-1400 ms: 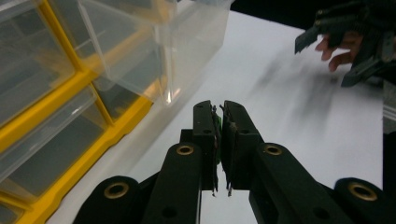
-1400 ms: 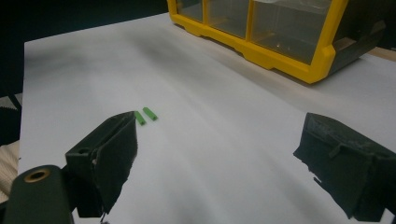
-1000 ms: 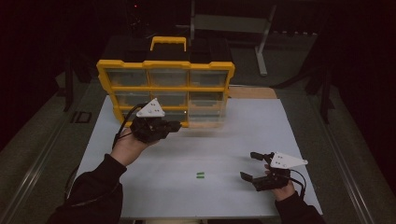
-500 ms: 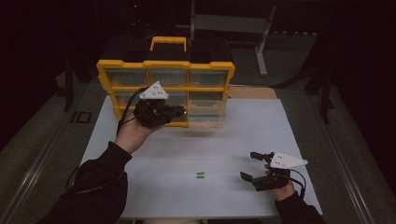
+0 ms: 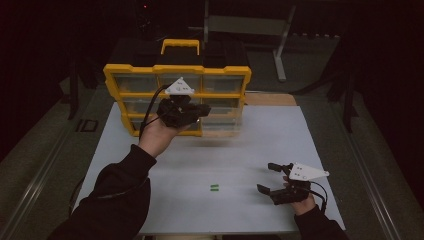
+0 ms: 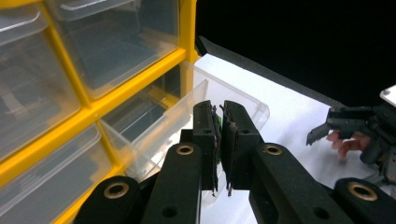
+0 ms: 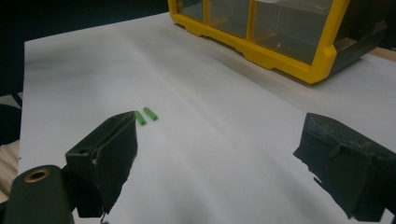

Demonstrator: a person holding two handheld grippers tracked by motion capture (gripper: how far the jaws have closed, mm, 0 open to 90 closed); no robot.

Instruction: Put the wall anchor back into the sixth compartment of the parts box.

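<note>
My left gripper [image 5: 201, 110] is held up in front of a yellow drawer organizer [image 5: 177, 71], its jaws shut on a small green piece [image 6: 217, 122] that shows as a sliver between the pads. Just beyond the tips, a clear drawer [image 6: 233, 95] stands pulled out of the organizer's bottom row [image 5: 222, 124]. My right gripper [image 5: 266, 177] rests open on the white table at the near right with nothing between its fingers [image 7: 116, 140]. Two more small green pieces [image 7: 145, 115] lie side by side on the table to its left [image 5: 214, 188].
The organizer has several clear drawers in yellow frames and a handle [image 5: 180, 44] on top. The white tabletop [image 5: 260, 145] ends at dark floor on all sides. A wooden strip [image 5: 270, 99] lies right of the organizer. The other hand's gripper [image 6: 327, 133] shows far off in the left gripper view.
My left hand has risen and moved right along the organizer's front, jaws still shut on the green piece. The right gripper has stayed where it was.
</note>
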